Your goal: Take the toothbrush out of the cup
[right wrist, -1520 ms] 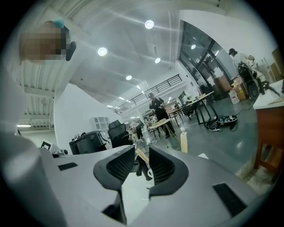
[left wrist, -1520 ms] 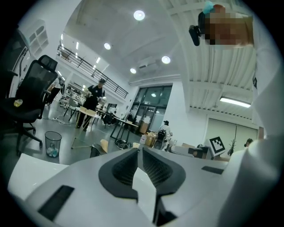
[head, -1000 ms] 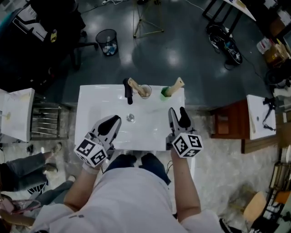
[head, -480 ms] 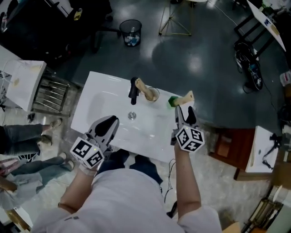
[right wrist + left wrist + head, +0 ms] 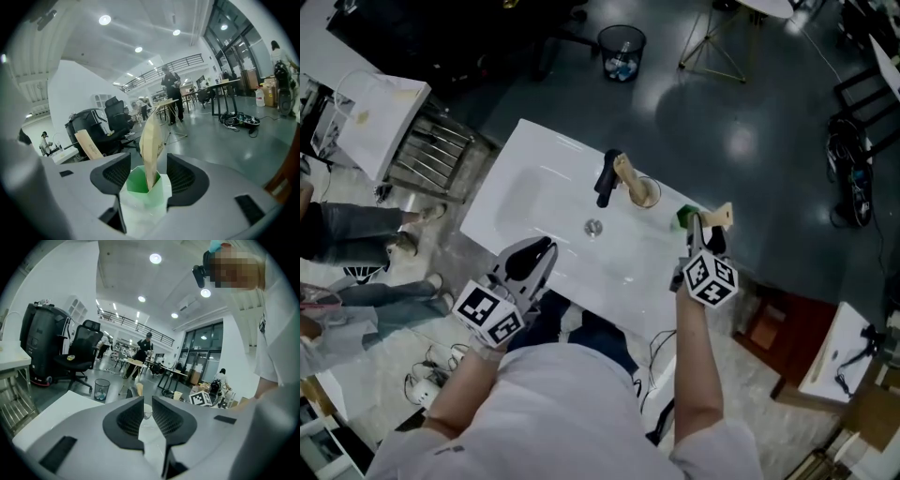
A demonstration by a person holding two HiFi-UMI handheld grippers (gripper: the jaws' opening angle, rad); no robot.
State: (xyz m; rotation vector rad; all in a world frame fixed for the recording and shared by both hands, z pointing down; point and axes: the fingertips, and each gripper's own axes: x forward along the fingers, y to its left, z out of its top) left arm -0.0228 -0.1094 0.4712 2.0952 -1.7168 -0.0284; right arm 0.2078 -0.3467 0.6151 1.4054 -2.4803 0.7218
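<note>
The right tongs stand wide open around a small green plastic cup at the far right corner of the white ceramic washbasin. Their pads sit just beside the cup's walls without pressing on it. A toothbrush in a beige paper wrapper stands tilted in that cup, rising between the jaws. The left tongs hang over the basin's near edge, jaws just opening from nearly closed, with nothing between them. A black tap stands on the far edge.
</note>
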